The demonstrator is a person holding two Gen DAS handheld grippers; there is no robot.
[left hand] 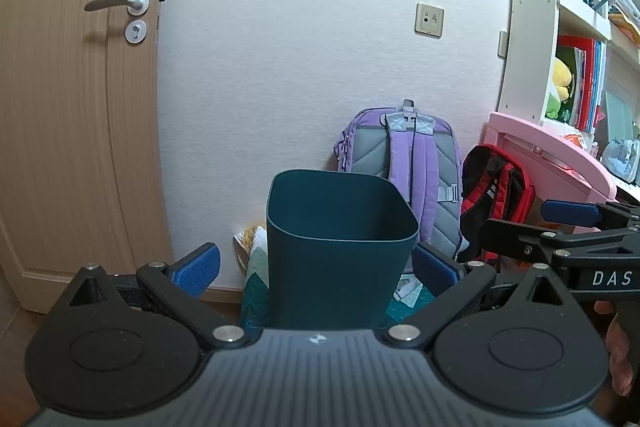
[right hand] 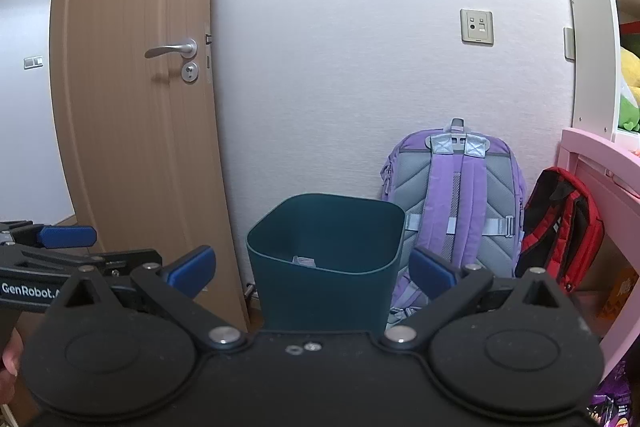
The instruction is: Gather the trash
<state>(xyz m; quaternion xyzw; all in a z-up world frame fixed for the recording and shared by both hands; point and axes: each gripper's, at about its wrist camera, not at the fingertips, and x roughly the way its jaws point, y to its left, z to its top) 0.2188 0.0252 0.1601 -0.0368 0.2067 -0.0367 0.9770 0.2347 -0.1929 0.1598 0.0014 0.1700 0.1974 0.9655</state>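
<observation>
Directly ahead of both grippers stands a dark teal, square-mouthed plastic waste bin on the floor, close to a white textured wall. The left gripper has its blue-padded fingers spread wide, one on either side of the bin as seen from the left wrist, with nothing pinched between them; whether the pads touch the bin's walls cannot be told. The right gripper is likewise spread fully, its blue pads flanking the same bin in its own view and holding nothing. Inside the bin, the right wrist view shows a small pale scrap lying at the bottom.

Behind the bin, a lilac and grey fabric backpack leans upright against the wall, and a red and black backpack sits just beside it, under the edge of a pink desk. A light wooden door with a silver lever handle stands to the left. A white bookshelf with books rises above the desk. Crumpled fabric or paper lies at the bin's left base.
</observation>
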